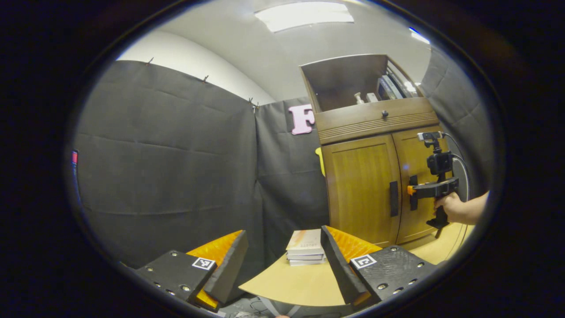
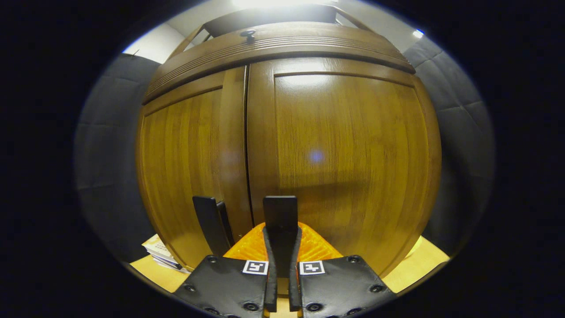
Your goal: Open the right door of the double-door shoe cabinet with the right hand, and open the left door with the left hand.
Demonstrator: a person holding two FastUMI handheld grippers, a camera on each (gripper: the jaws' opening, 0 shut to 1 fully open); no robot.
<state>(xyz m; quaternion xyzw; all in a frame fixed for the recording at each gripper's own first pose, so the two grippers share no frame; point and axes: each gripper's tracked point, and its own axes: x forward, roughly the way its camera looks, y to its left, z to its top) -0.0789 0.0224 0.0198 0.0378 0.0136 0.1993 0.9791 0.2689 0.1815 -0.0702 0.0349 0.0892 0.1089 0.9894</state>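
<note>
The wooden shoe cabinet [image 1: 375, 119] stands at the right of the left gripper view, and both doors look closed. Its left door [image 1: 362, 190] carries a black vertical handle [image 1: 393, 198]. A hand holds my right gripper [image 1: 412, 191] at the right door's handle [image 1: 413, 205]. In the right gripper view, my right gripper [image 2: 281, 229] is shut on that black handle [image 2: 280, 212] of the right door [image 2: 344, 154]. The left door's handle [image 2: 209, 221] stands just to its left. My left gripper [image 1: 282, 232] is open, well back from the cabinet, with nothing between its fingers.
A stack of books [image 1: 305, 247] lies on the wooden table [image 1: 300, 282] in front of the cabinet's left side. Above the doors are a drawer with a knob [image 1: 385, 114] and an open shelf holding small items. Black cloth walls surround the booth.
</note>
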